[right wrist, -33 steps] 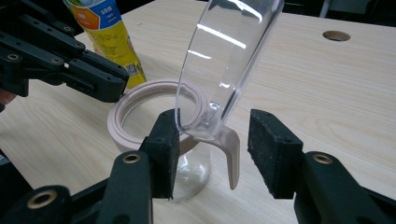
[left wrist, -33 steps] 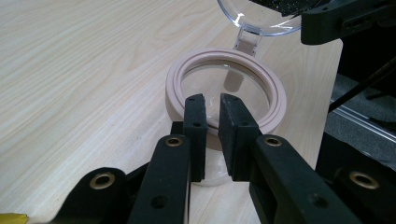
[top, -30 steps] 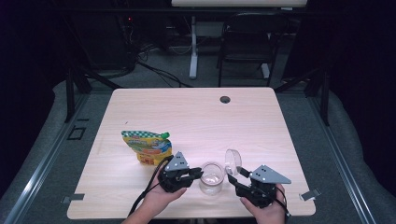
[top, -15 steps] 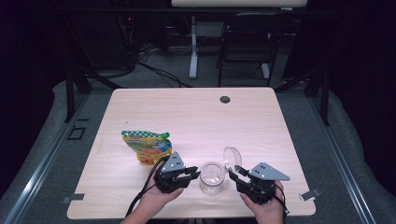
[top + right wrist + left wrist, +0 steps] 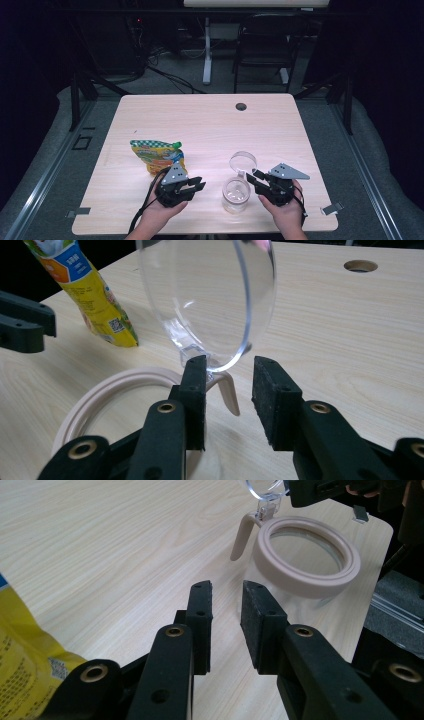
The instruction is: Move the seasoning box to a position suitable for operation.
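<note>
Light wood surface (image 5: 210,125) centre frame, round cable hole (image 5: 241,106) near its far edge. Grey carpet floor (image 5: 370,165) around. Dark room; black chair (image 5: 262,45) and white table leg (image 5: 207,50) at top, cables (image 5: 165,75) upper left.

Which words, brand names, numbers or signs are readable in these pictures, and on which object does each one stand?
None can be read.
Snack bag: coloured print and a logo, too blurred to read.
Snack bag, right gripper view: small print and a QR code, too small to read.
Glass jar: no label.
</note>
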A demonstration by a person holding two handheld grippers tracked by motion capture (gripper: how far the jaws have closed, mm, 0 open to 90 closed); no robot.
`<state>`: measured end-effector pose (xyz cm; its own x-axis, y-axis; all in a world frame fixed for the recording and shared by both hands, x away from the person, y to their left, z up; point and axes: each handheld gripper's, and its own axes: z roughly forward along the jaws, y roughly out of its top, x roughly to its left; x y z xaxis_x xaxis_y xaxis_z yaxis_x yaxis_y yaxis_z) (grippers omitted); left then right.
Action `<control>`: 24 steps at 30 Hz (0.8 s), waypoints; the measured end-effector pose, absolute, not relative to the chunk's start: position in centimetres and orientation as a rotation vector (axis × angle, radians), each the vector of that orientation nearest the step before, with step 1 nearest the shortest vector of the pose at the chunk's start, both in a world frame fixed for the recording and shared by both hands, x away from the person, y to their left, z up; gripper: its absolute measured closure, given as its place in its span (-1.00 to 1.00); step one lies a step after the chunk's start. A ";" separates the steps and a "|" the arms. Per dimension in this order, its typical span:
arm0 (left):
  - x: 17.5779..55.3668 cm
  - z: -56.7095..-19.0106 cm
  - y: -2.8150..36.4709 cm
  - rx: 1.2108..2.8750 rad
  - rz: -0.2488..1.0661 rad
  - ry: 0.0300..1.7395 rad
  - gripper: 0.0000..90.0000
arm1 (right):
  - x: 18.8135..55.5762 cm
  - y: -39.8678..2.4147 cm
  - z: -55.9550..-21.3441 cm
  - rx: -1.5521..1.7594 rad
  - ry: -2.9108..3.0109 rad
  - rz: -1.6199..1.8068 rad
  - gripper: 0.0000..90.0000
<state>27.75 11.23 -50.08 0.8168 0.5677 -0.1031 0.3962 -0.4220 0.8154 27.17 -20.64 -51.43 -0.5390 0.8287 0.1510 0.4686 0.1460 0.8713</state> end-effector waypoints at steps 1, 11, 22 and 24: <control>27.6 -50.0 11.4 2.071 0.241 0.717 0.65 | 27.6 -20.6 -51.6 1.264 2.069 1.360 0.47; 27.4 -49.8 12.0 2.054 0.250 0.729 0.63 | 27.4 -21.2 -51.5 1.295 2.087 1.385 0.43; 27.7 -48.7 13.6 2.042 0.282 0.749 0.59 | 26.4 -22.1 -50.7 1.334 2.136 1.397 0.35; 27.7 -48.7 14.3 2.030 0.278 0.769 0.58 | 26.3 -21.9 -50.9 1.337 2.150 1.388 0.34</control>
<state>27.74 14.26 -48.69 0.7797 0.6181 -0.1002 0.4108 -0.3842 0.8268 26.31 -21.91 -50.88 -0.5459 0.7995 0.2505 0.5574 0.1234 0.8210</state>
